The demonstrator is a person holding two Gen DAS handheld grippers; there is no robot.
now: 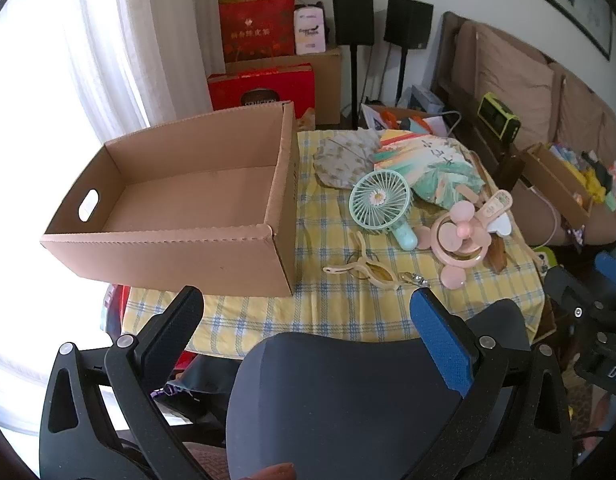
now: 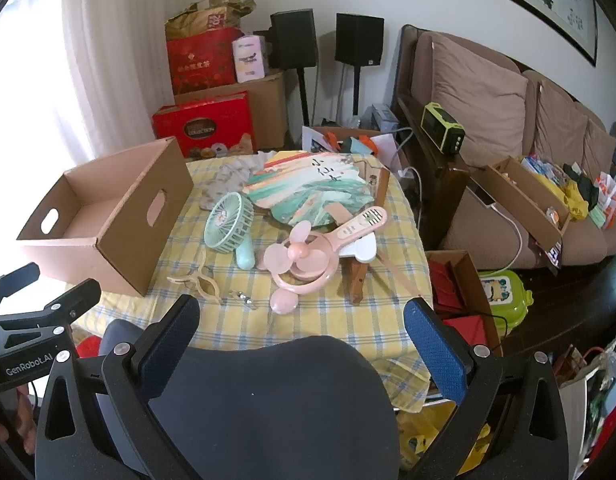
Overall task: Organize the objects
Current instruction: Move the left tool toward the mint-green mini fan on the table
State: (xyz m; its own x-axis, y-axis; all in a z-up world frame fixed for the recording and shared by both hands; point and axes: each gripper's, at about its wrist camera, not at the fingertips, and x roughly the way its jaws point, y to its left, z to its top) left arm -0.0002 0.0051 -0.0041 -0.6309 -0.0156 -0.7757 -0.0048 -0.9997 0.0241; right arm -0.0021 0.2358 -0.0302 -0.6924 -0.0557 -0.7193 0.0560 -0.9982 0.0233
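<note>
Corrugated brown cardboard, an open rectangular box with oval hand-holes point(image 1: 180, 204), is the biggest thing on the yellow-and-blue checked tablecloth point(image 1: 336, 312), and nothing lies in it, so the sorting looks barely begun. Beside the box's right wall, further back, lies a flat round paper fan painted in green and peach bands point(image 2: 308, 192); nearer, just off that same wall, stands a mint-green handheld electric fan with a daisy at its hub point(image 1: 379, 204). Right of that, well clear of the box, a pink mouse-eared handheld fan point(image 2: 304, 260) rests across a white piece and a dark wooden block. Near the box's front corner lie cream-framed folding sunglasses point(image 1: 368, 272) and a tiny metal clip point(image 2: 244, 298). Both tools hang short of the table with nothing held: the left gripper point(image 1: 308, 304) spread wide, the right gripper point(image 2: 302, 312) likewise. The likely trouble is the heap: lifting the pink fan could drag its neighbours, and the thin sunglasses may slip from broad pads.
</note>
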